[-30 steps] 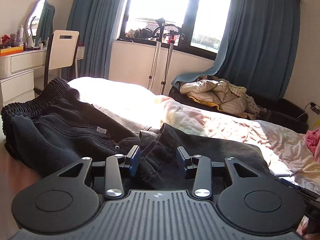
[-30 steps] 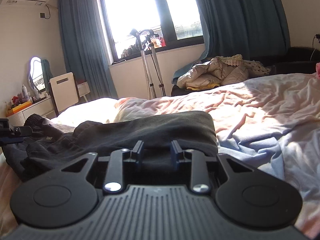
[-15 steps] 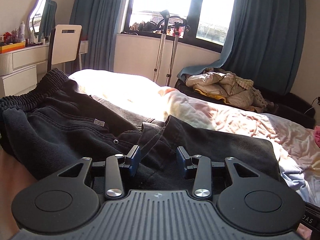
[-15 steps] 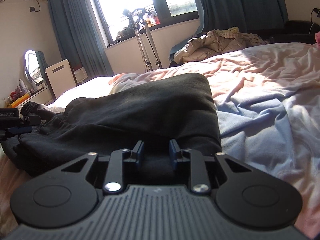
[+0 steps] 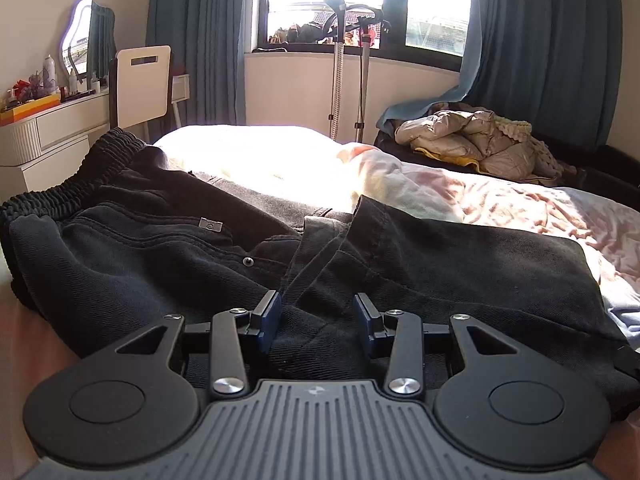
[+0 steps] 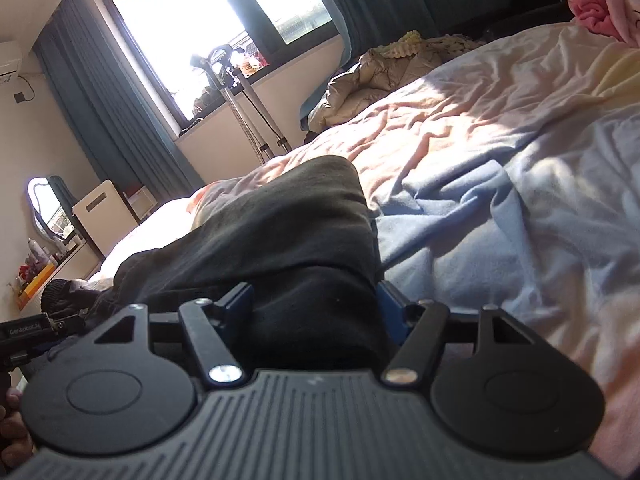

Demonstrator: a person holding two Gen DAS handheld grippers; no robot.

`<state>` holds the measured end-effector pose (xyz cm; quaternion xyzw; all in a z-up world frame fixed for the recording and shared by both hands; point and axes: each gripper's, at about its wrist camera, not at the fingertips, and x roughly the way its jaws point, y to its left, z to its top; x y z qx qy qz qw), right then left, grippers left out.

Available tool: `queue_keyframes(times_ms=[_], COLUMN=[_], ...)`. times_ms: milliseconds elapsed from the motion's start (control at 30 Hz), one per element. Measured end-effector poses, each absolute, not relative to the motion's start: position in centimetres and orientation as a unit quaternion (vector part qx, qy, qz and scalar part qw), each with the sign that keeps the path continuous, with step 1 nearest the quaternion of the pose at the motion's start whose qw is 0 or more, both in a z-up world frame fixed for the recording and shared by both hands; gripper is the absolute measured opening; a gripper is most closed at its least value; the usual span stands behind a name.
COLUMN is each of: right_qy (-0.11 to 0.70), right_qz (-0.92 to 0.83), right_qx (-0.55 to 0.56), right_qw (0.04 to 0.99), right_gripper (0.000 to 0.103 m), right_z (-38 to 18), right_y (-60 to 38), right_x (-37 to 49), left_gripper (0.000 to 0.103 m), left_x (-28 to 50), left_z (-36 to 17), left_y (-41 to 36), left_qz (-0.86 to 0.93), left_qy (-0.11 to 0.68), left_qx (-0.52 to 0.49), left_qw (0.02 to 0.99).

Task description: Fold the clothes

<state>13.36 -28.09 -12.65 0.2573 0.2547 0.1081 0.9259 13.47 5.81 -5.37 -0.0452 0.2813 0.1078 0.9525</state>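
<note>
Black trousers (image 5: 160, 248) lie folded across the bed, with the elastic waistband (image 5: 80, 176) at the left and the folded legs (image 5: 460, 264) at the right. My left gripper (image 5: 318, 312) is open and rests low over the middle of the trousers, with cloth between the fingers. In the right wrist view the folded leg end (image 6: 296, 232) lies between the wide-open fingers of my right gripper (image 6: 314, 300). The left gripper's body (image 6: 28, 332) shows at the left edge of that view.
The rumpled pink and blue bedsheet (image 6: 500, 184) spreads to the right. A beige puffer jacket (image 5: 468, 140) lies on a dark sofa by the window. A white chair (image 5: 142, 84), a dresser (image 5: 52, 124) and a metal stand (image 5: 348, 64) stand behind the bed.
My right gripper has opened wide, tilted and moved forward around the folded leg end. My left gripper has stayed open and dropped slightly closer to the trousers.
</note>
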Motion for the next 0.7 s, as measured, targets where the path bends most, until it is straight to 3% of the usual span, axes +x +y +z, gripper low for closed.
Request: queue_keyframes(times_ms=[433, 700], right_qy=[0.289, 0.263], right_qz=[0.153, 0.153], right_qx=[0.298, 0.246], right_qw=[0.897, 0.920], right_gripper=[0.086, 0.086], right_z=[-14.0, -12.6], right_y=[-27.8, -26.4], right_x=[14.7, 14.2], left_gripper=[0.045, 0.045], left_x=[13.5, 13.4], left_z=[-5.8, -5.6], left_y=[5.4, 5.3], left_qz=[0.121, 0.126], left_qy=[0.285, 0.285], left_qx=[-0.042, -0.045], left_qw=[0.950, 0.949])
